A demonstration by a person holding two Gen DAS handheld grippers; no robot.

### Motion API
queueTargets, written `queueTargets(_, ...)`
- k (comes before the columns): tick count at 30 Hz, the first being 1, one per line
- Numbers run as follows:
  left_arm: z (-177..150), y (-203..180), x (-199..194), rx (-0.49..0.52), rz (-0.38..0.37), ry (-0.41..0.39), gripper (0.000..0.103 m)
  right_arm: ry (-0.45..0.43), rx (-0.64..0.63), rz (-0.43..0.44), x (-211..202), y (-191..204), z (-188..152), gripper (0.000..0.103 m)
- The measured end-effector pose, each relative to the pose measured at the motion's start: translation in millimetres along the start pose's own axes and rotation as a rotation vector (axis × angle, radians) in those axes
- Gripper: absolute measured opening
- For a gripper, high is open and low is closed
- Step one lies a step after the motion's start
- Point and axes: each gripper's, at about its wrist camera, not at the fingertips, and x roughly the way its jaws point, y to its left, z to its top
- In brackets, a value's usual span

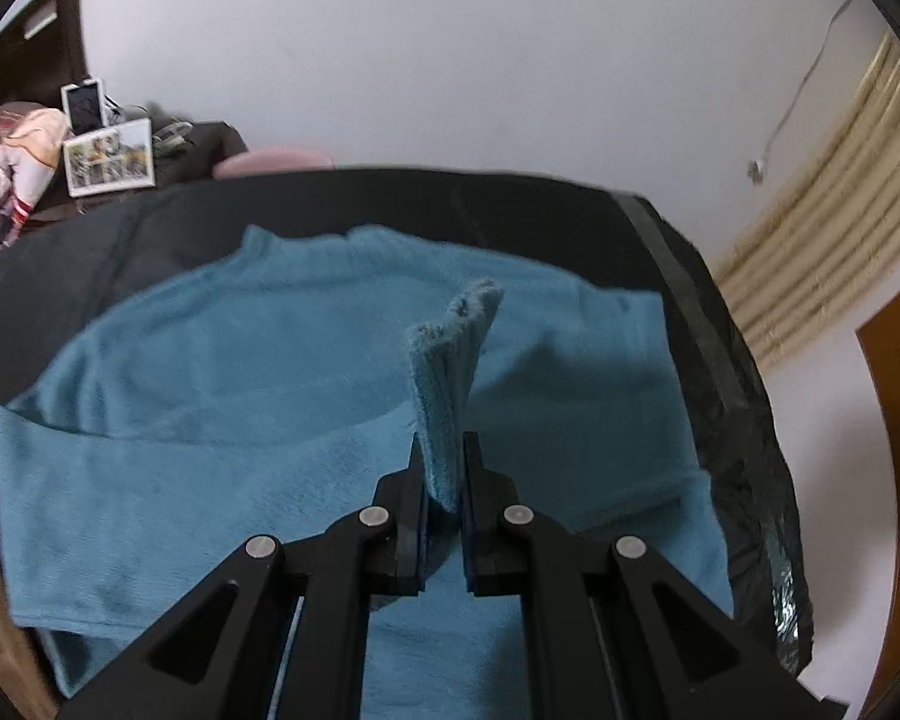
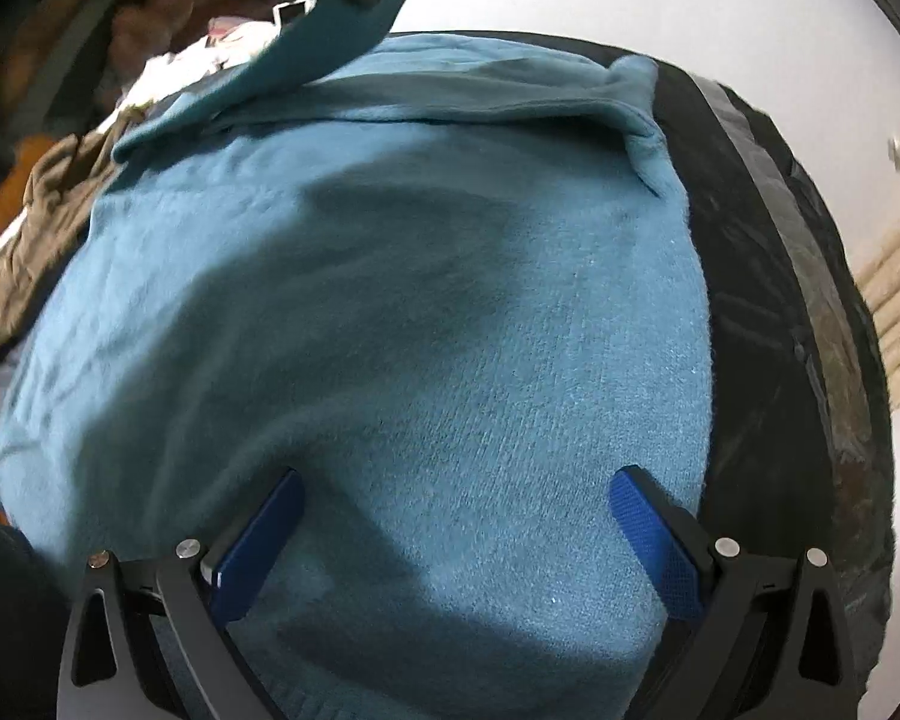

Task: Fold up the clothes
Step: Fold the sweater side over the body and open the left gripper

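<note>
Fabric fills the narrow gap of the left hand-held gripper [image 1: 445, 483]: its jaws are clamped on a ribbed cuff [image 1: 450, 384] of the blue sweater [image 1: 222, 396], and the cuff stands up from between the fingers, its frayed tip leaning right. How much of the sleeve hangs below the jaws is hidden by the black linkage. Beyond the cuff the sweater lies spread on a dark-covered desk [image 1: 678, 252], neckline toward the far edge, one fold running across the body; motion blur softens the knit and the near hem is cut off by the lens rim.

The right hand-held gripper [image 2: 456, 495] is spread wide, with its blue pads [image 2: 648, 534] well apart and nothing between them, hovering low over the sweater [image 2: 390, 312]. Whether the pads touch the knit cannot be told. A broad shadow darkens the cloth in the middle of this view. At the far right corner of the garment a fold [image 2: 636, 102] doubles over near the desk's dark edge [image 2: 768, 228]. At the top left a strip of darker teal cloth rises off the sweater toward a blurred black shape, too smeared to identify.

Left of the desk, in the left wrist view, sit a framed photo collage [image 1: 109, 157] and a pile of pale clothes [image 1: 12, 162], partly cropped. A brownish garment [image 2: 54, 204] lies past the sweater's left edge in the right wrist view.
</note>
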Motion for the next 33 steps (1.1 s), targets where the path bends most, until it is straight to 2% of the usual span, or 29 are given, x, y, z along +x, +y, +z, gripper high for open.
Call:
queueTargets(9, -15.8, -1.1, 30.9, 0.034, -0.019, 0.081, 0.009, 0.024, 0.152, 0.083, -2.3, -16.0, 8.7, 0.103)
queueTargets(11, -18.7, -2.1, 37.3, 0.045, -0.019, 0.111, 0.012, 0.036, 0.195, 0.109, -2.7, -21.4, 11.3, 0.103)
queueTargets(16, -29.9, -5.0, 42.2, 0.076, -0.018, 0.148, 0.029, 0.073, 0.276, 0.177, -3.7, -31.7, 19.1, 0.103)
queueTargets(20, -36.9, 2.0, 20.2, 0.066, -0.071, 0.119, 0.037, -0.021, 0.375, 0.292, -24.5, -52.1, 46.9, 0.103)
queueTargets(22, -43.1, 12.7, 3.7, 0.045, -0.082, 0.093, 0.045, -0.077, 0.407, 0.348, -32.7, -60.2, 67.3, 0.103)
queueTargets(24, -50.1, 27.8, -10.2, 0.023, -0.075, 0.073, 0.047, -0.119, 0.438, 0.42, -33.6, -66.2, 91.3, 0.103)
queueTargets(28, -70.3, 69.9, -28.4, -0.038, -0.026, 0.069, 0.048, -0.137, 0.49, 0.555, -15.9, -68.5, 135.6, 0.103)
queueTargets(33, -97.8, 132.8, -43.9, -0.174, 0.049, 0.077, 0.048, -0.09, 0.489, 0.562, 27.4, -57.3, 177.3, 0.098)
